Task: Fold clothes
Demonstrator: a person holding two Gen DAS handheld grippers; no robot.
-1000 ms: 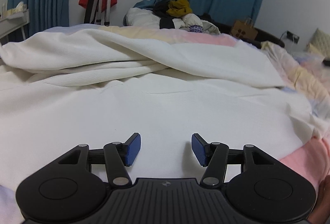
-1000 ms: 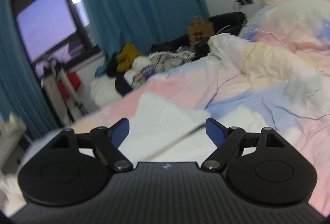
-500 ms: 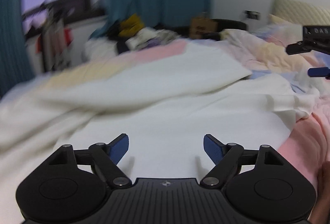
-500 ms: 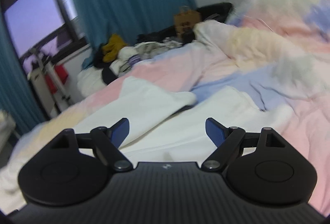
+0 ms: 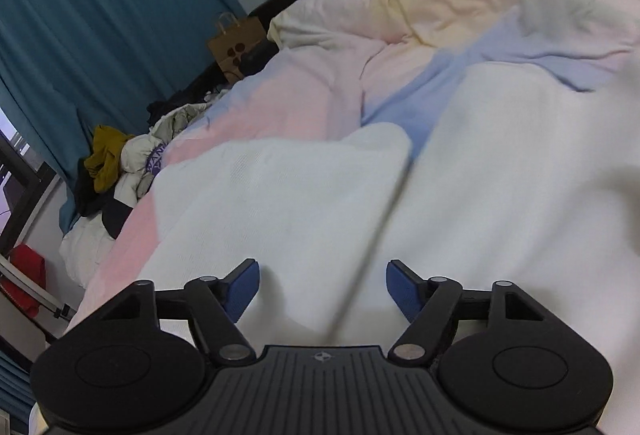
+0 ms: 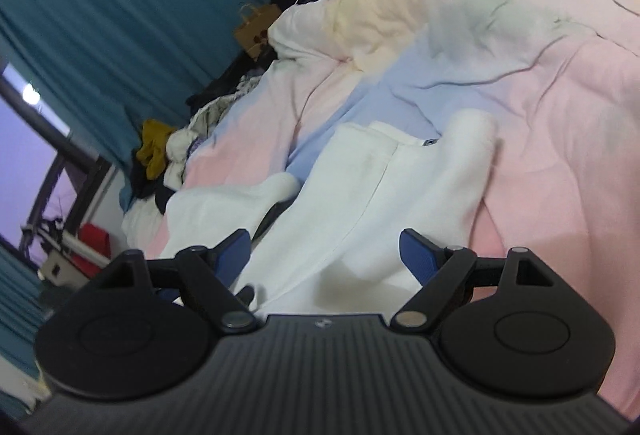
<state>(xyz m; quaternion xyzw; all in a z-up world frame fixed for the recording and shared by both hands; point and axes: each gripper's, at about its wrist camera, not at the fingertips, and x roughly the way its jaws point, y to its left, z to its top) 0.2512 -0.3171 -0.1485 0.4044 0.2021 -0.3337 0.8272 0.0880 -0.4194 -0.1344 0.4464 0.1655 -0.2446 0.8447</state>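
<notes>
Underneath, a pastel duvet (image 5: 320,103) carries the white garment (image 5: 500,195), teal curtains (image 5: 100,15) behind; only the right wrist view shows its label (image 6: 429,142); both grippers' fingers (image 5: 240,289) spread.

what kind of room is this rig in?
Almost certainly a bedroom in a home. A pastel duvet covers a bed, a white garment lies spread on it, a heap of clothes sits at its far end, and teal curtains hang behind.

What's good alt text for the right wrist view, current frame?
The open right gripper hangs low over a white garment spread on a pastel pink, blue and yellow duvet, holding nothing. Beyond the bed are a heap of clothes, a brown paper bag and teal curtains.
</notes>
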